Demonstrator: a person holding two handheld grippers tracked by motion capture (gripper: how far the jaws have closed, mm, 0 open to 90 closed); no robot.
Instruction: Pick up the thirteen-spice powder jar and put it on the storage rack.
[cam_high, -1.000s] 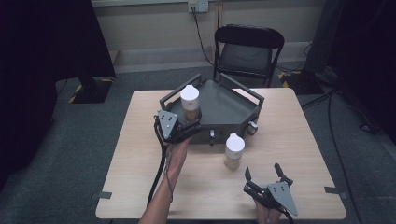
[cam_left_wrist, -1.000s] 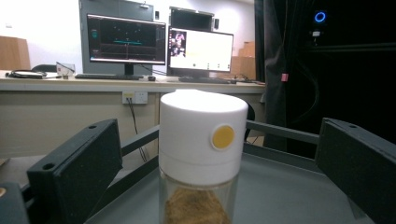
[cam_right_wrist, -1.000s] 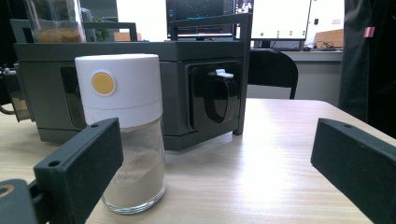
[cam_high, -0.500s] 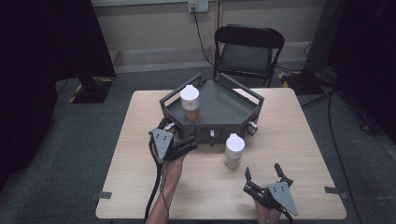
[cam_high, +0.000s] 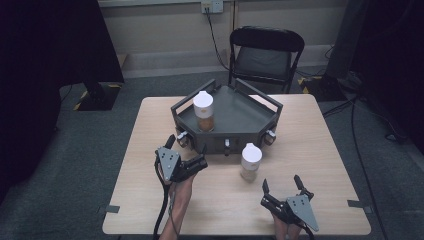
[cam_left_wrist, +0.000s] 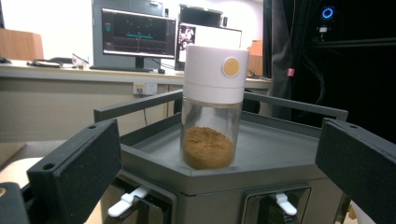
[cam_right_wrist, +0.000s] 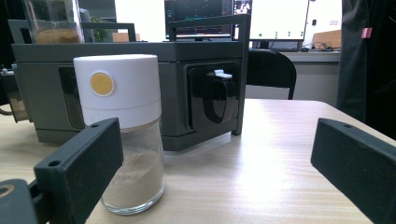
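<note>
A glass jar with a white cap and orange-brown powder (cam_high: 203, 111) (cam_left_wrist: 212, 107) stands upright at the front left of the dark grey tray (cam_high: 245, 107) (cam_left_wrist: 280, 149). My left gripper (cam_high: 188, 150) (cam_left_wrist: 219, 140) hovers over the table just in front of the tray, open and empty, facing that jar. A second white-capped jar with pale powder (cam_high: 250, 161) (cam_right_wrist: 123, 140) stands on the table in front of the tray. My right gripper (cam_high: 282, 184) (cam_right_wrist: 215, 149) is near the table's front edge, open and empty. The pale jar is just beyond its left jaw.
The tray has raised rails and latches (cam_right_wrist: 217, 95) on its front faces. A black folding chair (cam_high: 265, 55) stands behind the table. The wooden tabletop (cam_high: 325, 150) is bare to the right and left of the tray. Monitors and a desk show in the background.
My left gripper has drawn back from the jar on the tray, toward the near side of the table. The jar stays on the tray. The right gripper has not moved.
</note>
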